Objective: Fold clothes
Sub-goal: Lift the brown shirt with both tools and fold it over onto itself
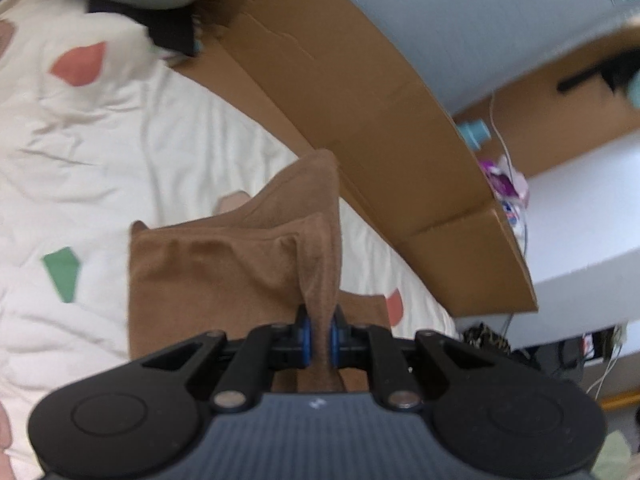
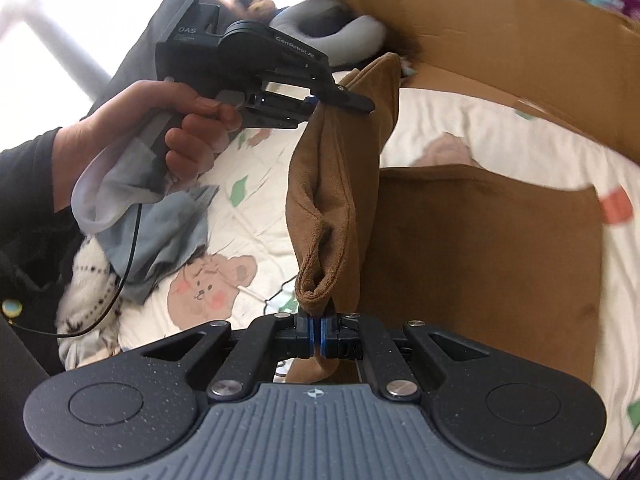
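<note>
A brown garment lies partly flat on a cream patterned bedsheet, with one edge lifted. My left gripper is shut on that raised edge. In the right wrist view the same brown garment hangs as a folded strip between both tools, and its flat part spreads over the sheet to the right. My right gripper is shut on the lower end of the strip. The left gripper, held by a hand, pinches the upper end.
A large cardboard box runs along the far side of the bed. A grey neck pillow lies near the box. A blue-grey cloth and a white patterned knit lie at the left on the bedsheet.
</note>
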`<state>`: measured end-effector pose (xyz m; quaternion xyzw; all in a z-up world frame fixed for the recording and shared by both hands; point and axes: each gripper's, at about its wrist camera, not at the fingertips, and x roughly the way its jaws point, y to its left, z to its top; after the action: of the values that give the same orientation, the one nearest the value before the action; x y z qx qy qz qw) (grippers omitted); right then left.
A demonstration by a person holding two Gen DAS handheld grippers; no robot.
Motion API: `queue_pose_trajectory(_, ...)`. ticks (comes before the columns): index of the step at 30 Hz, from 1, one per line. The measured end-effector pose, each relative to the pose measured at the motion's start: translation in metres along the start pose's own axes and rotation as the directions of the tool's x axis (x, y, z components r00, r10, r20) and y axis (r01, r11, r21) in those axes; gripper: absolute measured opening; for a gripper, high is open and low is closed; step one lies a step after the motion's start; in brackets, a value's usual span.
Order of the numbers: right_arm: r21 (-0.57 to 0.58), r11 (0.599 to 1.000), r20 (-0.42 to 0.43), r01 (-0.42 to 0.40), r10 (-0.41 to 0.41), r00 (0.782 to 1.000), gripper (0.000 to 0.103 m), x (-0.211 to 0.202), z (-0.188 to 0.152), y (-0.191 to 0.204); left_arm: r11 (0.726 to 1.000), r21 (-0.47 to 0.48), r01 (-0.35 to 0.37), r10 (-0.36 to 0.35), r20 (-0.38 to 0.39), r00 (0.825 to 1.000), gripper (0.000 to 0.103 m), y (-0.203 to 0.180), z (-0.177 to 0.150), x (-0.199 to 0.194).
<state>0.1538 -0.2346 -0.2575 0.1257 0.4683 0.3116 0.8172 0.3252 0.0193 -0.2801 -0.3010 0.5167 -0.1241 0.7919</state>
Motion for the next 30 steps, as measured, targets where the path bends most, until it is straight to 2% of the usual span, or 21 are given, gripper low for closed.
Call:
queue_pose_trajectory(4,0.078,0.997,0.05,0.008,-0.012,0.999,0.0,-0.009,-0.02,-0.021,0.999,0.042,-0.007,0.008,-0.026,1.0,0.01,-0.023,-0.007,0.022)
queue_pose_trajectory(15,0.252,0.968,0.124,0.011,-0.044,0.991,0.0,-0.019,-0.071,-0.076,0.997,0.081,-0.007,0.017,-0.122,0.992,0.01,-0.061,-0.029,0.097)
queue_pose_trajectory(30,0.495,0.869,0.216,0.024,-0.15,0.965,0.0,-0.019,-0.134,-0.134,0.983,0.177,-0.039,0.079,-0.226,0.971,0.01,-0.089,-0.052,0.187)
